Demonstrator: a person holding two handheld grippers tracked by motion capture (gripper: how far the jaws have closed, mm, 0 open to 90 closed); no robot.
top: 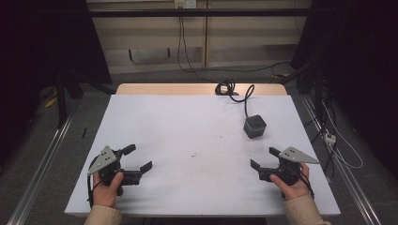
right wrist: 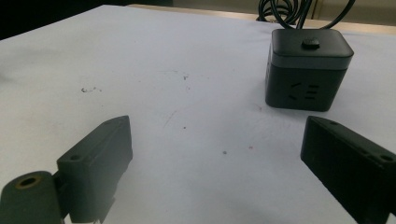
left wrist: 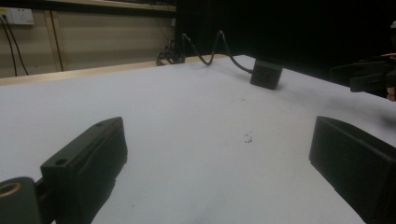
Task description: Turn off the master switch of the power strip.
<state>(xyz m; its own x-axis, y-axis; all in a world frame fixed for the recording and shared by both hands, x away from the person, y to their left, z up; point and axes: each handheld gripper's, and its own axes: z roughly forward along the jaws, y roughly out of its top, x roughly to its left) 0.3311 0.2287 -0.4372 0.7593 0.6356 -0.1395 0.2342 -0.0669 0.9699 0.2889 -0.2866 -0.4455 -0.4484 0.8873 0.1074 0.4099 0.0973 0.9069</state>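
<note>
While both claws gape, cube socket point(right wrist: 308, 70) sits beyond right claw point(right wrist: 215, 154).

The high view looks down from above, both gripper views skim low, all sharing the white worktop point(top: 187, 136) and black cube point(top: 255, 126).

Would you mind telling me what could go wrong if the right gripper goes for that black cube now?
1. The cube socket trails a cable to the coil at the table's far edge; lifting may tug or snag it.
2. The open right gripper might nudge the cube instead of straddling it.
3. The open left gripper sits far away, offering no support.
</note>
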